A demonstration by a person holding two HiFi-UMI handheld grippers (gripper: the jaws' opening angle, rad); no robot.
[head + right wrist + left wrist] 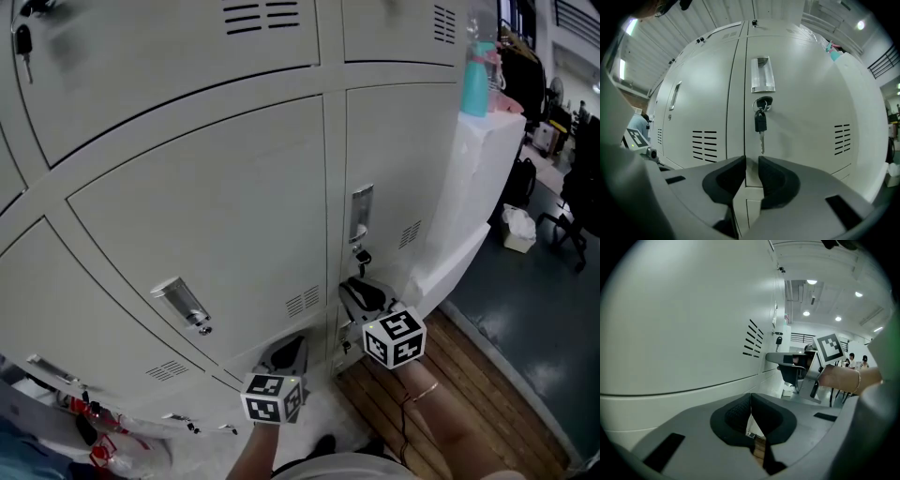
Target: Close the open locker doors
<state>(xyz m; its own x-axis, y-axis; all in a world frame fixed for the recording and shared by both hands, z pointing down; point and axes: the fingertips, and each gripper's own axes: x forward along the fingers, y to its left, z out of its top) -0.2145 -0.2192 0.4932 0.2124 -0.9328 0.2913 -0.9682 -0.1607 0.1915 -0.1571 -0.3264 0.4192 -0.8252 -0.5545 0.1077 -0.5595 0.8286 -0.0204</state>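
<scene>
L gripper [750, 403]: jaws shut, pads met at tips, nothing held, kept close beside pale grey metal locker front [684, 319] | R gripper [751, 171]: jaws parted by a narrow gap, nothing held, pointed at pale grey metal locker door [806, 108] w/ black-headed key [760, 123] hung in lock | visible doors seen flush, closed.

Left claw [751, 399] and right claw [752, 164] are grey with black pads [777, 180].
</scene>
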